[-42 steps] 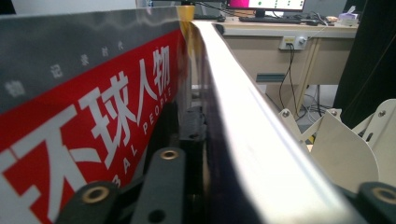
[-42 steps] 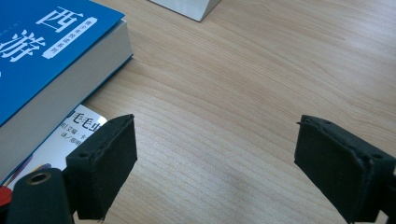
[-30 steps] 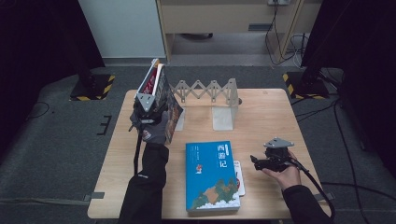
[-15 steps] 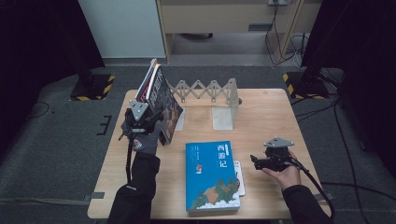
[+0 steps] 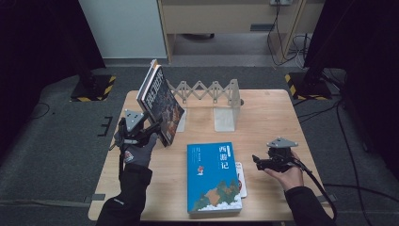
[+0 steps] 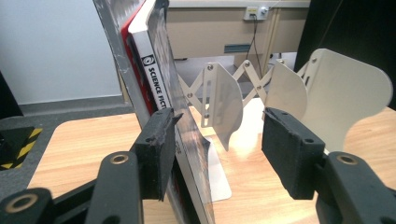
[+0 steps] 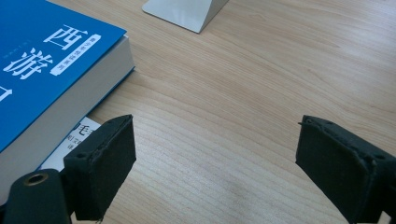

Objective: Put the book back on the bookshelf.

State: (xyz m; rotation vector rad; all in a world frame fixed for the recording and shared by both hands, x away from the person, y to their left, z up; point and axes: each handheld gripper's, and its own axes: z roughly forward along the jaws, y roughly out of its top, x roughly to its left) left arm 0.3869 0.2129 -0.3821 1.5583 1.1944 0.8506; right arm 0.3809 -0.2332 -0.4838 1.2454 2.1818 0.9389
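Your kit: left gripper (image 5: 151, 128) and right gripper (image 5: 258, 161), each with black padded jaws, brass-ringed screws, grey three-cornered plate, trailing black cable; black sleeves, left glove grey.

Blue-covered book (image 5: 212, 176), white expanding bookend (image 5: 211, 96), light wood table (image 5: 273, 117)

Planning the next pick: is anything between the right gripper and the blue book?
Nothing visible. The right gripper hovers open over bare table just beside the blue book, with only wood between them.
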